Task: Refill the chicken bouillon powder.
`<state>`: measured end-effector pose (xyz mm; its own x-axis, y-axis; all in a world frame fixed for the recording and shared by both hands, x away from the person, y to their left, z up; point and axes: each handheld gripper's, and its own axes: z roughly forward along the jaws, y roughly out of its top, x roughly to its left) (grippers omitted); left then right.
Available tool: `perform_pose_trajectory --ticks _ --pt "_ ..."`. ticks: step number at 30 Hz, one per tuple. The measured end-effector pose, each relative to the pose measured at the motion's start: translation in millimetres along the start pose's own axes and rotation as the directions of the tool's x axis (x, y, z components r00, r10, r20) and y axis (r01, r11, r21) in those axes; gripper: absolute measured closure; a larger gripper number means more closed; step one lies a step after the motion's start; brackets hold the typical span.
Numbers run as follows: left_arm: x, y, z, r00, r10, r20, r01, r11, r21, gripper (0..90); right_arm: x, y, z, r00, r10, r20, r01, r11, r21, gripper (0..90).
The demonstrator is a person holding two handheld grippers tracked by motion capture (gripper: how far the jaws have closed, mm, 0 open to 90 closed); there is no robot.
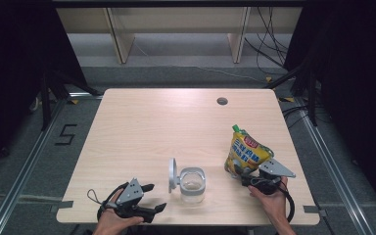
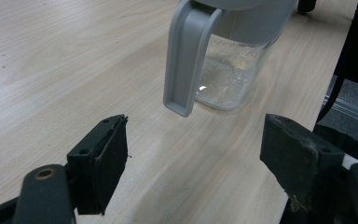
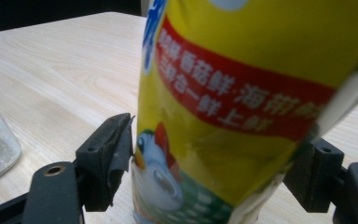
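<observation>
The worktop is pale wood with a fine grain, lit evenly, and there is a small round cable hole near its far edge; the surface around the things is bare. Near the right front stands a yellow pouch with a green cap at its top and a red band of print across its face; it stands upright, leaning a little. The right tongs are at its lower part, and in the right gripper view the pouch sits between the two black jaws, the left pad touching its edge and the right pad against its other side, so the tongs pinch the pouch at a wide spread. A little left of it, near the front edge, is a clear glass jar with a grey rim; its grey lid is swung up on edge at the jar's left side. The left tongs rest at the front left corner, jaws spread wide with nothing between them, pointing toward the jar. Beyond the worktop lies a grey floor with metal rails along both sides, a taped figure five on the left, light wooden shelving at the back, dark curtains on both flanks, and loose black cables trailing at the far right.
</observation>
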<state>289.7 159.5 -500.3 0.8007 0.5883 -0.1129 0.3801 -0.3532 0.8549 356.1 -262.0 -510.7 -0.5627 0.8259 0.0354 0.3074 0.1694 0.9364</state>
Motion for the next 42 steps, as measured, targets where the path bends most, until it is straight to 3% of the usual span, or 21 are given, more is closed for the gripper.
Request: perform_pose_trajectory --ticks 2,3,4,5,6,7,10,13,15,18,19,21,26,28,30,32,36,37,39,40,42 --pt "0.1 0.9 0.5 1.0 -0.003 0.004 0.003 0.9999 -0.012 22.4 -1.6 0.2 1.3 0.9999 -0.013 -0.001 0.013 1.0 -0.005 25.9" --pt "1.2 1.1 -0.1 1.0 0.006 -0.002 -0.006 1.0 0.003 22.4 0.3 0.1 0.4 0.9998 0.013 0.015 -0.013 1.0 -0.004 25.8" --pt "1.2 0.8 0.2 1.0 0.008 -0.004 -0.008 0.9999 0.008 22.4 -3.0 0.2 2.4 0.9999 -0.014 -0.01 0.014 1.0 -0.008 25.8" --pt "0.5 0.0 1.3 1.0 0.006 -0.004 -0.006 1.0 -0.004 22.4 -0.8 -1.1 2.9 0.9998 0.022 0.0 -0.022 1.0 -0.02 25.8" --pt "0.1 0.3 1.0 0.9999 0.01 0.001 -0.01 0.9999 -0.003 22.4 -1.5 -1.6 3.3 0.9996 0.029 -0.005 -0.029 0.999 -0.025 25.6" --pt "-0.1 0.5 1.0 0.9999 0.01 0.004 -0.01 0.9999 -0.004 22.4 -5.3 -1.0 4.8 0.9999 0.0 -0.015 -0.001 1.0 -0.027 25.4" --pt "0.4 0.0 1.0 1.0 0.005 0.001 -0.005 1.0 0.002 22.4 -5.7 -1.4 5.2 0.9996 0.029 0.001 -0.029 0.999 -0.04 25.2" --pt "0.2 -0.4 0.9 1.0 0.0 -0.001 0.0 1.0 0.002 22.4 -10.5 -0.7 7.5 0.9999 -0.005 -0.01 0.005 0.999 -0.045 25.8" --pt "0.0 -0.1 0.4 1.0 0.002 -0.002 -0.002 1.0 0.006 22.4 -8.3 -0.8 8.0 0.9983 0.052 -0.024 -0.054 0.997 -0.052 25.9" --pt "-0.8 0.1 1.0 1.0 0.005 0.002 -0.005 1.0 -0.002 22.4 -10.7 -1.0 9.8 0.9997 0.021 0.01 -0.02 0.998 -0.068 25.9" --pt "1.0 0.5 -0.5 0.9994 0.033 -0.007 -0.033 0.9992 0.023 22.4 -11.0 -1.0 10.4 0.9998 0.012 0.018 -0.01 0.997 -0.071 26.1" --pt "-1.3 0.2 2.1 1.0 0.008 0.005 -0.008 0.9999 -0.01 22.4 -9.4 -0.7 10.9 0.9993 0.033 0.017 -0.031 0.997 -0.07 26.5" --pt "-1.8 0.1 2.4 0.9996 0.028 0.009 -0.028 0.9995 0.014 22.4 -11.4 0.0 12.8 0.9994 0.025 0.023 -0.023 0.996 -0.087 29.6" --pt "-1.9 0.1 2.6 0.9995 0.029 0.01 -0.029 0.9995 0.011 22.4 -12.6 -0.1 15.6 0.9997 0.024 0.01 -0.022 0.992 -0.123 31.7" --pt "-1.8 0.0 2.6 0.9996 0.029 0.009 -0.029 0.9995 0.011 22.5 -10.5 1.0 14.3 0.9983 0.058 -0.005 -0.058 0.995 -0.082 32.1" --pt "-0.8 0.3 1.7 0.9992 0.04 -0.001 -0.04 0.999 0.021 22.4 -12.1 1.5 15.9 0.9993 0.036 0.012 -0.034 0.993 -0.113 34.0" --pt "-1.2 -0.1 1.6 0.9995 0.031 0.004 -0.031 0.9993 0.019 22.5 -12.3 3.2 16.1 0.9984 0.056 -0.013 -0.057 0.992 -0.114 37.6" --pt "-1.4 0.1 1.7 0.9994 0.036 0.0 -0.036 0.9992 0.018 22.5 -15.0 4.7 17.3 0.9997 0.007 -0.022 -0.01 0.992 -0.124 38.1" --pt "-1.8 -0.2 2.0 0.9995 0.031 0.005 -0.031 0.9993 0.019 22.4 -11.9 6.3 15.8 0.9997 0.024 0.001 -0.024 0.993 -0.118 39.5" --pt "-1.8 -0.3 1.7 0.9995 0.031 0.003 -0.031 0.9993 0.021 22.5 -9.7 6.9 16.1 0.9986 0.047 -0.024 -0.05 0.992 -0.112 40.4" --pt "-0.2 -0.1 1.4 0.9984 0.056 0.001 -0.056 0.9981 0.023 22.5 -9.1 9.3 15.1 0.9994 0.027 0.022 -0.025 0.994 -0.111 42.5"
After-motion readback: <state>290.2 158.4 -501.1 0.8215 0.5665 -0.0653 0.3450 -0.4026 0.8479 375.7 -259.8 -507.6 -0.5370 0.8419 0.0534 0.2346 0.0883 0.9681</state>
